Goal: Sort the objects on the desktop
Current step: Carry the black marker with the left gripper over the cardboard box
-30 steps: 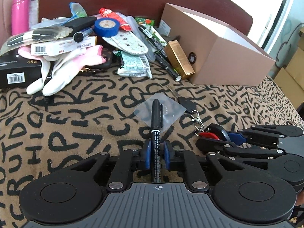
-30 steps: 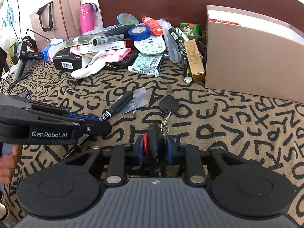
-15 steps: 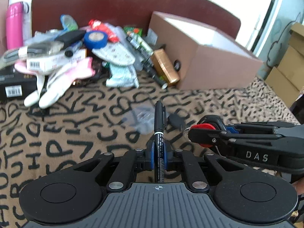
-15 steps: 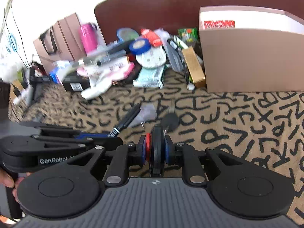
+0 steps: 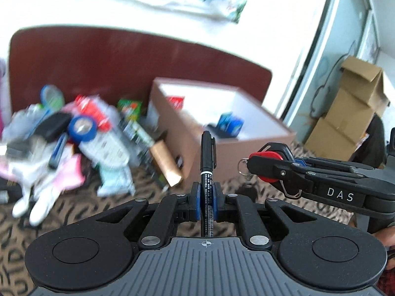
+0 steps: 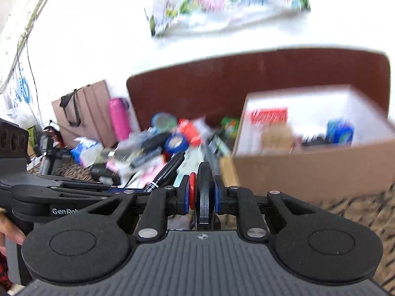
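Left wrist view: left gripper [image 5: 205, 194] has its jaws clamped on a black marker pen [image 5: 207, 153], which sticks forward and up out of the blue pads, clear of the letter-print cloth [image 5: 74, 212]. Right gripper [image 5: 261, 165] comes in from the right at about the same height, jaws clamped on a black key fob [image 5: 276, 148] with a red part and a key ring [image 5: 243, 166] hanging off it. Right wrist view: same fob [image 6: 204, 185] is edge-on between the pads, red disc against the left pad; the left gripper and the pen [image 6: 167, 172] show at left, with fingers [image 6: 9, 231] of the hand on its handle. Open cardboard box [image 5: 222, 133] sits beyond both grippers, white inside, with a blue packet [image 5: 229, 125] and a red-printed item [image 6: 269, 116] in it. Loose pile [image 5: 81, 135] left of the box: blue tape roll [image 5: 82, 128], white and pink gloves [image 5: 49, 187], gold carton [image 5: 165, 162] by the box wall. Background is motion-blurred, so finer detail can't be read.
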